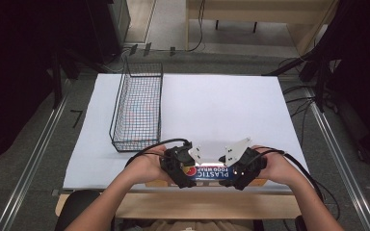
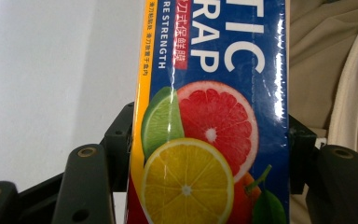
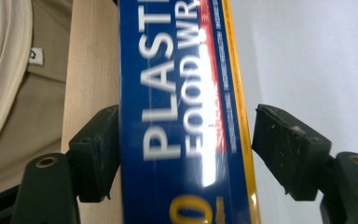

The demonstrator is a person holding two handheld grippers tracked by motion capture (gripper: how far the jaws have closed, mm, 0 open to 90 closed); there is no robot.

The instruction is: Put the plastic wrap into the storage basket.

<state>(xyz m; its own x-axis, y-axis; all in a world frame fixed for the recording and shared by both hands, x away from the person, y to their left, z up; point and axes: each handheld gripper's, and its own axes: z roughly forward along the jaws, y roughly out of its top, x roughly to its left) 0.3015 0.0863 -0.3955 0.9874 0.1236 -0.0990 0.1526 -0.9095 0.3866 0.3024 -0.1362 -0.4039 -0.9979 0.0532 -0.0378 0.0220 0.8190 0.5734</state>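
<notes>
A long blue box of plastic food wrap (image 1: pixel 207 174) lies along the near edge of the white table (image 1: pixel 221 106), partly over its wooden lip. My left gripper (image 1: pixel 185 171) holds the box's left end. In the left gripper view both jaws press the sides of the box (image 2: pixel 214 116), right at its printed citrus slices, so the left gripper (image 2: pixel 209 135) is shut on it. My right gripper (image 1: pixel 231 173) straddles the right end. In the right gripper view the box (image 3: pixel 182 116) touches one jaw, a small gap remains at the other, and the right gripper (image 3: pixel 186 135) is open.
A black wire basket (image 1: pixel 137 110) stands on the left half of the table, beyond my left hand, with nothing visible in it. Metal rails run along both sides of the table. The person's light clothing lies just below the near edge.
</notes>
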